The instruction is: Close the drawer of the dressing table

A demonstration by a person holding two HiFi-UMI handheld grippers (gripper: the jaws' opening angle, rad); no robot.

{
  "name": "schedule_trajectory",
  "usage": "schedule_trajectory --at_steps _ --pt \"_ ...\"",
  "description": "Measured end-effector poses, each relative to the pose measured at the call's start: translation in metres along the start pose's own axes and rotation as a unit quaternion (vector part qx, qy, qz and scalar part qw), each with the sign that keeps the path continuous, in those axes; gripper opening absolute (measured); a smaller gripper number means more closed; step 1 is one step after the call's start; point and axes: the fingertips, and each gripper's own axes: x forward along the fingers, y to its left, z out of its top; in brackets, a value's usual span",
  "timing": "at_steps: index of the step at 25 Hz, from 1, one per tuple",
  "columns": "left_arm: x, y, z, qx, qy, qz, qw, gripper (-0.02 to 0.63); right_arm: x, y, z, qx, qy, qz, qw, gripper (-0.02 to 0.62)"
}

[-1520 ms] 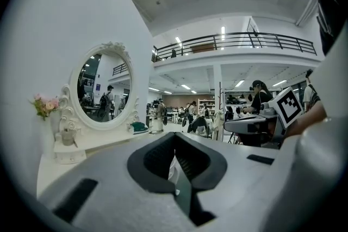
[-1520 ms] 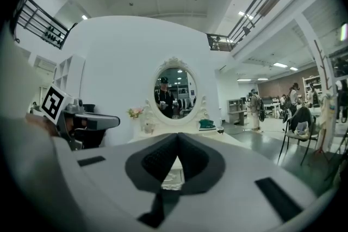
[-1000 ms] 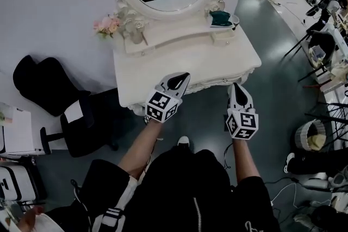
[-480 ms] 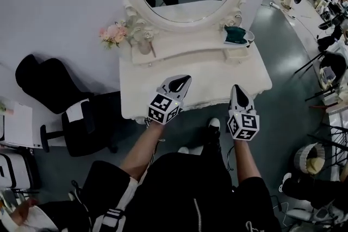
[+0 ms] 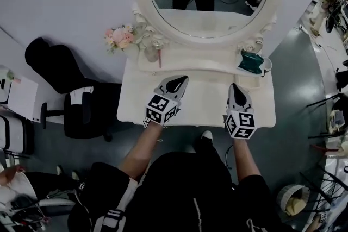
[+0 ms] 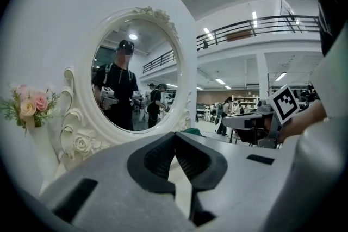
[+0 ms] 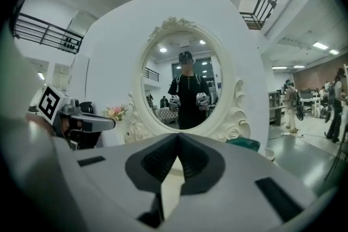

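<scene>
Right hand-held gripper [image 5: 237, 87] moved over the smooth white dressing table [image 5: 136, 108].

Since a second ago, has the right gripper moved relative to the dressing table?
Yes. The right gripper was at the front edge of the dressing table; now it is over its top, nearer the mirror, jaws shut.

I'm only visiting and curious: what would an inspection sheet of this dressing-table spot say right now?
Surface: white dressing table, top mostly bare.
Job's things: drawer not visible from above, so its state can't be told.
Clutter: pink flowers and a teal object on the rear shelf.
Grippers: left tool and right tool shut, empty, over the table's front.
Cables: none made out on the table.
Surroundings: oval mirror, black chair, grey floor.
</scene>
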Motion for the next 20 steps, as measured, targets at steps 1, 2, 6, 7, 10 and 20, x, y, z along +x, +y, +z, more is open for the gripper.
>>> schedule_trajectory --at_steps 1,2,6,7,10,20 --pt "0.008 0.005 0.001 -0.004 0.001 0.013 0.9999 0.002 0.012 -0.006 0.001 -0.002 0.004 0.013 1.0 0.002" --pt "0.016 0.009 0.002 -0.007 0.001 0.026 0.9996 0.002 0.023 -0.013 0.003 -0.004 0.007 0.025 1.0 0.002" --pt "0.048 0.019 0.007 -0.013 0.002 0.066 0.9977 0.002 0.058 -0.042 0.012 -0.016 0.01 0.063 0.998 0.002" --pt "0.055 0.02 0.008 -0.014 0.002 0.073 0.9972 0.002 0.064 -0.05 0.015 -0.019 0.009 0.069 0.997 0.002" --pt "0.072 0.021 0.011 -0.015 0.001 0.089 0.9959 0.002 0.08 -0.069 0.02 -0.024 0.006 0.081 0.996 0.002" --pt "0.109 0.023 0.022 -0.016 -0.001 0.077 0.9969 0.002 0.098 -0.106 0.036 -0.024 -0.009 0.072 0.997 0.002"
